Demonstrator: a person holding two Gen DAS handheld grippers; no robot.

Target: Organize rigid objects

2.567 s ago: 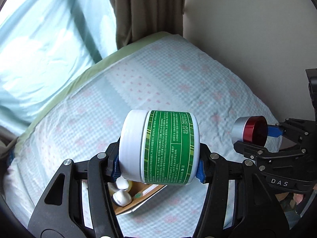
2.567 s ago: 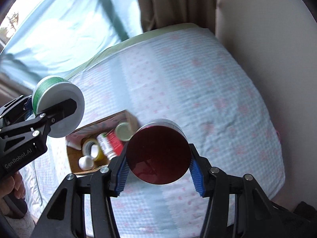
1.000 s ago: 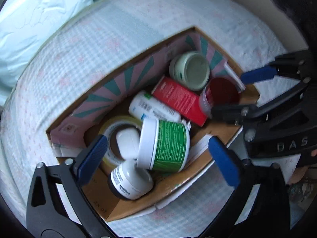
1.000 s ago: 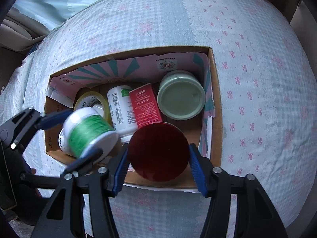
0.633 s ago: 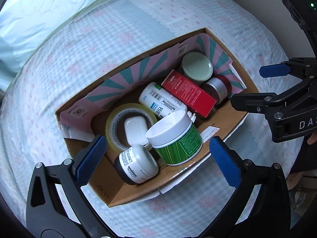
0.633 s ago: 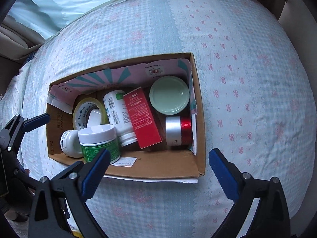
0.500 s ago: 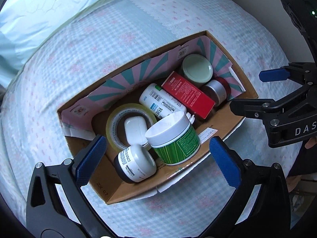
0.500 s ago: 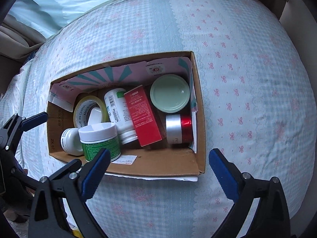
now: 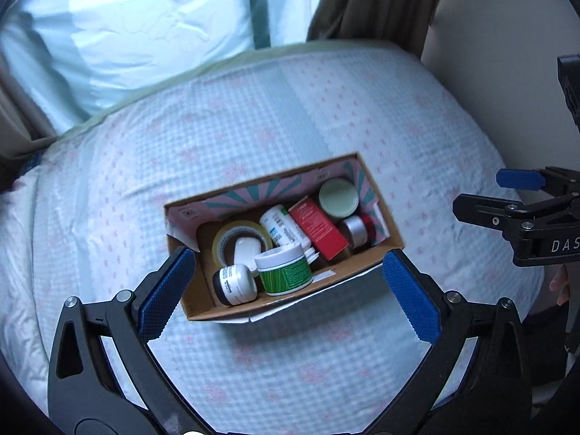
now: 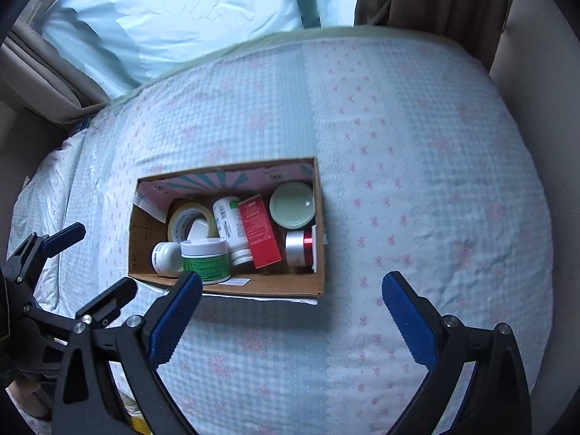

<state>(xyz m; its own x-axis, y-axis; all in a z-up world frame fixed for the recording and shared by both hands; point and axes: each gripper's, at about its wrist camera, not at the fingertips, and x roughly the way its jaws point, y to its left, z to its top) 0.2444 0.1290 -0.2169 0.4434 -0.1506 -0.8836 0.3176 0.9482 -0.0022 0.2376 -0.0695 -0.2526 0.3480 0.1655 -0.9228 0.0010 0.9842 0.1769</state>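
Observation:
A cardboard box (image 9: 282,306) (image 10: 268,284) sits on the bed. Inside are a green-labelled white jar (image 9: 284,272) (image 10: 206,257), a red and silver jar (image 9: 357,232) (image 10: 299,248), a red carton (image 9: 317,228) (image 10: 259,232), a white bottle (image 9: 282,226) (image 10: 228,224), a pale green lid (image 9: 339,194) (image 10: 291,201), a tape roll (image 9: 224,233) (image 10: 183,217) and a small white jar (image 9: 233,284) (image 10: 165,253). My left gripper (image 9: 286,290) is open and empty above the box's near edge. My right gripper (image 10: 290,311) is open and empty, raised above the box's near right side.
The bed has a blue checked cover (image 9: 290,116) (image 10: 417,181) with pink bows. A pale blue pillow (image 9: 145,36) (image 10: 188,11) lies at the far side. A brown curtain (image 9: 373,0) and a wall (image 9: 507,36) stand at the far right.
Both grippers have let go of their jars into the box. Both have since lifted up and back, so the box looks smaller and farther away.

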